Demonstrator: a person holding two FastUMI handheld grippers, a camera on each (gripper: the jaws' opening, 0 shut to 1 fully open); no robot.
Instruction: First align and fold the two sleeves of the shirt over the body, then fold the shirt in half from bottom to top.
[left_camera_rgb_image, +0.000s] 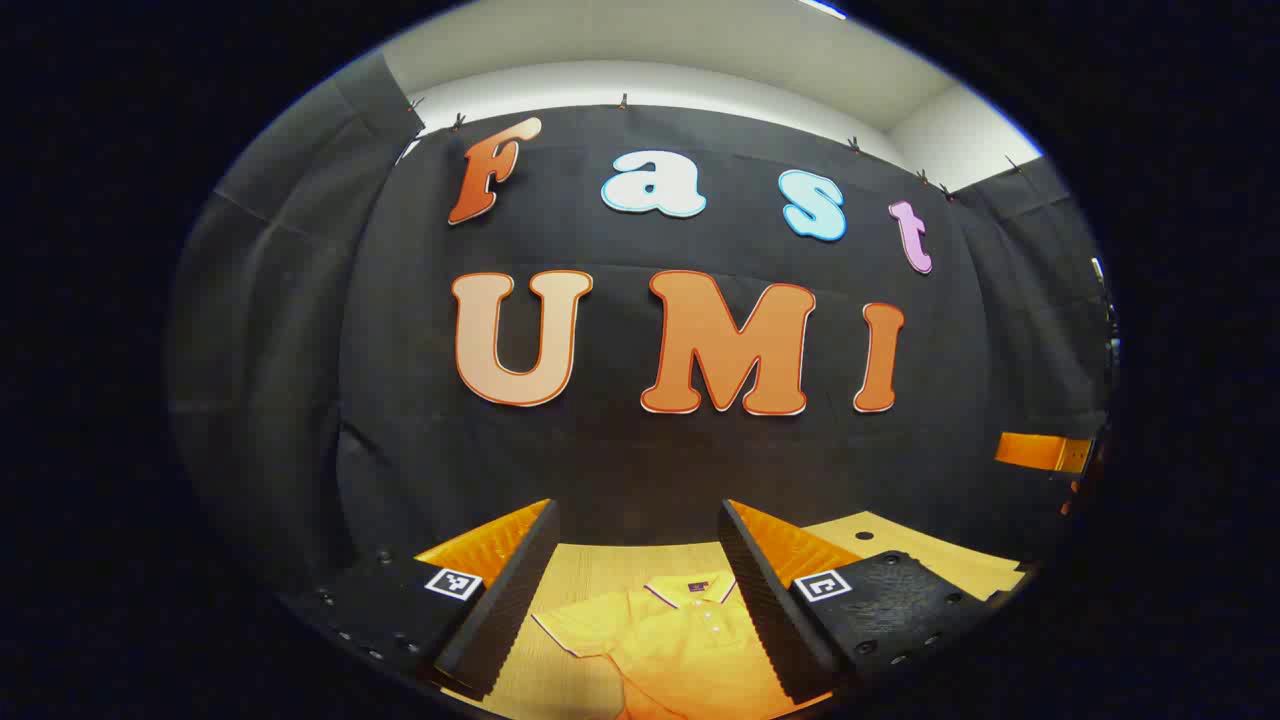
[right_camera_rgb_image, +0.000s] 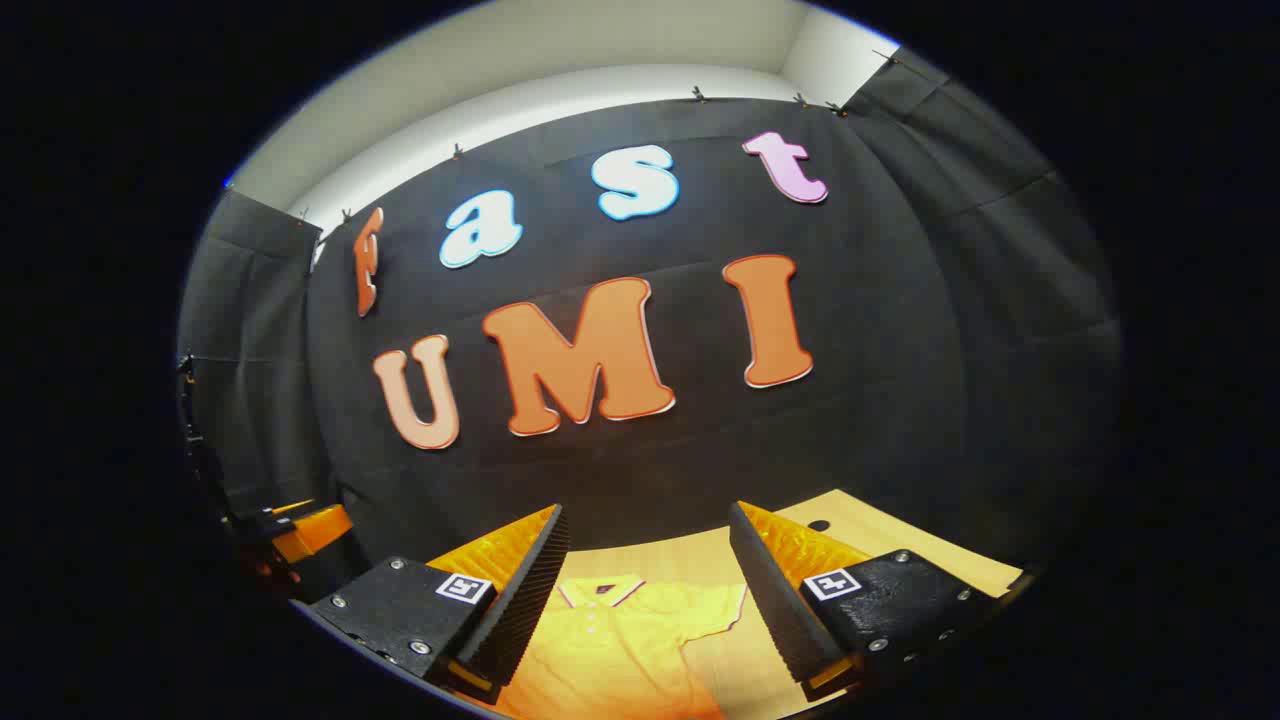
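The shirt (left_camera_rgb_image: 680, 640) was seen lying flat on the table (left_camera_rgb_image: 600, 570) at the bottom centre of the left gripper view, collar toward the booth wall, with one short sleeve spread toward the lower left. In the right gripper view the shirt (right_camera_rgb_image: 610, 640) sat at the bottom centre, its other sleeve (right_camera_rgb_image: 715, 605) reaching toward the lower right. Both sleeves were judged unfolded, so no step of the task appeared done.

The left gripper (left_camera_rgb_image: 630, 600) was held with its jaws wide apart, nothing between them, well above the cloth. The right gripper (right_camera_rgb_image: 650, 600) was likewise spread and empty, raised over the shirt.

Several risks were judged from this. If only the top layer of a sleeve were pinched, the body could be dragged along and the shirt skewed on the table. If the two sleeves were taken at unequal points, they could be laid unevenly over the body, and the later bottom-to-top fold would be crooked. A descent that pressed the fingers hard into the table could bunch the fabric rather than catch its edge. The sleeve hems lay close to the lower rims of both views, so the grasp points could be misjudged.
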